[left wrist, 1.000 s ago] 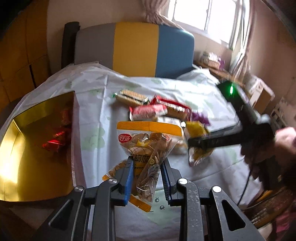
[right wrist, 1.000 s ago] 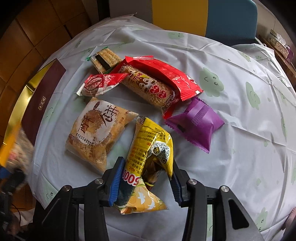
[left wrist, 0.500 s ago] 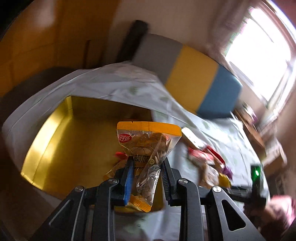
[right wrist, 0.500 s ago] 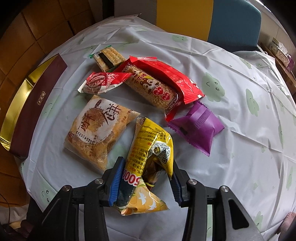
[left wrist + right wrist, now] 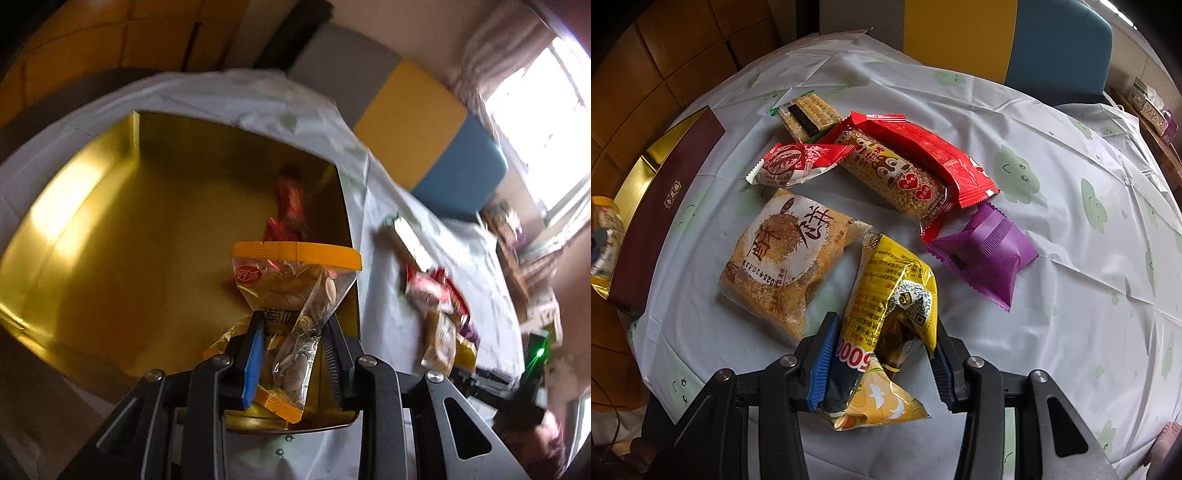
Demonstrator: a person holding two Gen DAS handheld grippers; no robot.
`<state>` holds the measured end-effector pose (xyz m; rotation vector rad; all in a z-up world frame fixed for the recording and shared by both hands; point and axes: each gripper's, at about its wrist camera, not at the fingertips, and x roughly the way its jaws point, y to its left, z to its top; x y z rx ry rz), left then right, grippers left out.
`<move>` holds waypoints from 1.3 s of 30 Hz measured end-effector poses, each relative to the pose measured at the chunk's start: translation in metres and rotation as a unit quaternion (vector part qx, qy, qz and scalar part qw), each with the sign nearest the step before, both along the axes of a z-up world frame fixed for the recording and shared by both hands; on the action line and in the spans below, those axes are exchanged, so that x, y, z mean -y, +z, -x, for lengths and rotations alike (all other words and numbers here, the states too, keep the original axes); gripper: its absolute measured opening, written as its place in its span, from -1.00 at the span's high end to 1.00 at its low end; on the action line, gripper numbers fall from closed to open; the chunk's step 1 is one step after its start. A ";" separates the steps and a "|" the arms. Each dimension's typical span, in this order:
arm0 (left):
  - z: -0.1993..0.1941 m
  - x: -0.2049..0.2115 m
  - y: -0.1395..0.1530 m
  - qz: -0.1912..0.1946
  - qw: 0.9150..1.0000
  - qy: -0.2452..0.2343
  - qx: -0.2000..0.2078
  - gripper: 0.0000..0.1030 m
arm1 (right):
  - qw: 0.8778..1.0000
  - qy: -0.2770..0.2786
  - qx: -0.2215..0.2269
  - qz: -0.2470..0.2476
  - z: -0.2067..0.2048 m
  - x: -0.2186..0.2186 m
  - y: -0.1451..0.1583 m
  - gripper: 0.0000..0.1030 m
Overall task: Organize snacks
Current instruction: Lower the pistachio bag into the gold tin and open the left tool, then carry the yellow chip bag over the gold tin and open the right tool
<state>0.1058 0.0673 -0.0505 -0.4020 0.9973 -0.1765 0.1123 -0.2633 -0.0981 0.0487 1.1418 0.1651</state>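
Surface: tablecloth strewn with snacks; gold box at its edge.
Left tongs: over the box, jaws opening around the nut bag, apparently for dropping.
Right tongs: clenched on the yellow packet, likely awaiting its turn.

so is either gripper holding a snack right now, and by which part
Both. The left gripper, its jaws opening, has the clear nut bag by its lower half. The right gripper pinches the yellow packet across its lower middle.
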 end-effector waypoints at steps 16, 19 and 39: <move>0.022 -0.004 0.013 -0.092 0.995 0.019 0.031 0.01 | 1.000 0.003 0.005 0.008 0.000 -0.001 0.000 0.09; 0.027 -0.002 0.014 -0.105 0.994 0.018 0.033 0.00 | 1.000 0.005 0.007 0.011 0.001 -0.002 0.000 0.11; 0.042 -0.018 0.025 -0.144 0.987 0.019 0.064 -0.05 | 1.000 0.003 -0.022 -0.018 0.034 -0.007 0.011 0.23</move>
